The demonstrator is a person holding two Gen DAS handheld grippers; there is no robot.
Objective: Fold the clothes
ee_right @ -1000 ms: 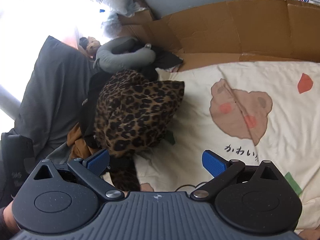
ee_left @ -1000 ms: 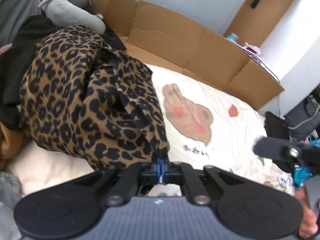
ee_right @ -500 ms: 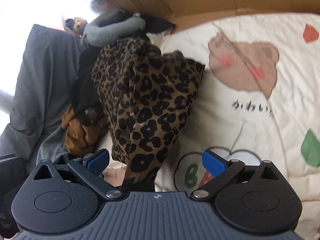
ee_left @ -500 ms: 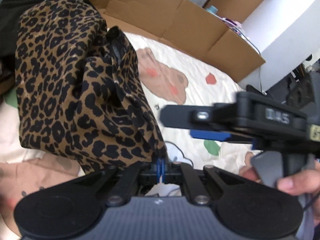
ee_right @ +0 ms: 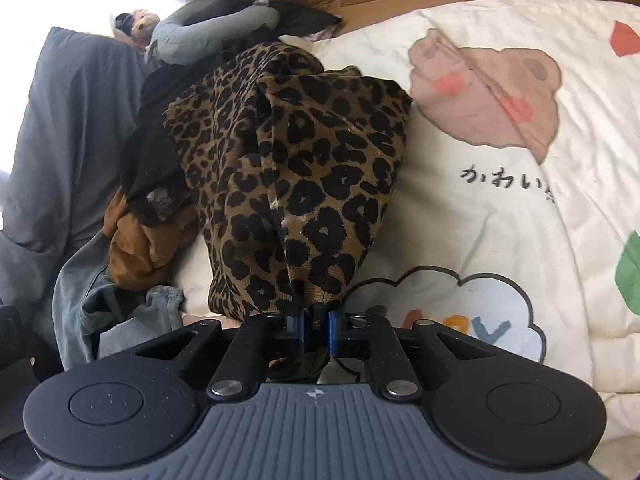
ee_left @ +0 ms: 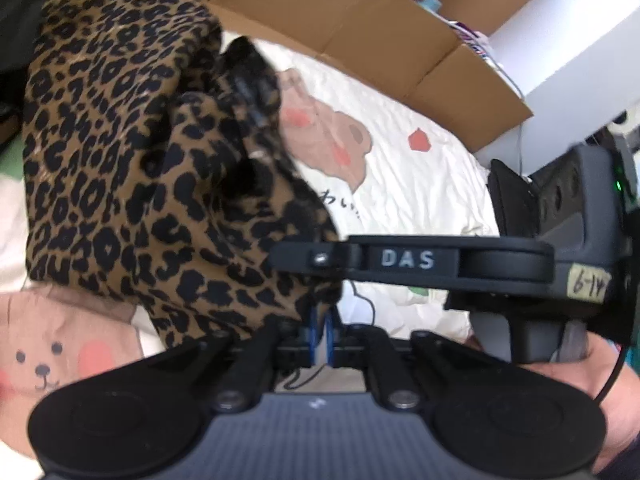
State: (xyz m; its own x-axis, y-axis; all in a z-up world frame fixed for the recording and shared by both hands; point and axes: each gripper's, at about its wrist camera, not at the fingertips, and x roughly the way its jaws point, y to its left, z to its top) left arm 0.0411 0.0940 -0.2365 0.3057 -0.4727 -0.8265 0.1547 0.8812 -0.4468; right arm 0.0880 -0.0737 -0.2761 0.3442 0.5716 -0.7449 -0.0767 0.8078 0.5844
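Left wrist view: the left tool (ee_left: 320, 330) is clenched, its blue pads pinching a bottom edge of the leopard-print garment (ee_left: 132, 168), which bunches up ahead and to the left of it. The right tool (ee_left: 316, 259) comes in sideways from the right, just ahead of the left one and close against the same bit of cloth. Beyond lies the bed sheet (ee_left: 408, 196) with its bear print, and cardboard (ee_left: 360, 28) further back.

Right wrist view: the right tool (ee_right: 315, 330) is clamped on the garment (ee_right: 296, 168) too, cloth gathered tight between the pads. The fabric runs straight away from the tool, its long axis pointing forward and a little left, onto the pile of other clothes (ee_right: 132, 240). The sheet (ee_right: 500, 216) is open to the right.

So both tools grip one hem, close together. The next move, I'd judge, turns on parting them sideways, across that long axis, to spread the edge over the sheet on the right.
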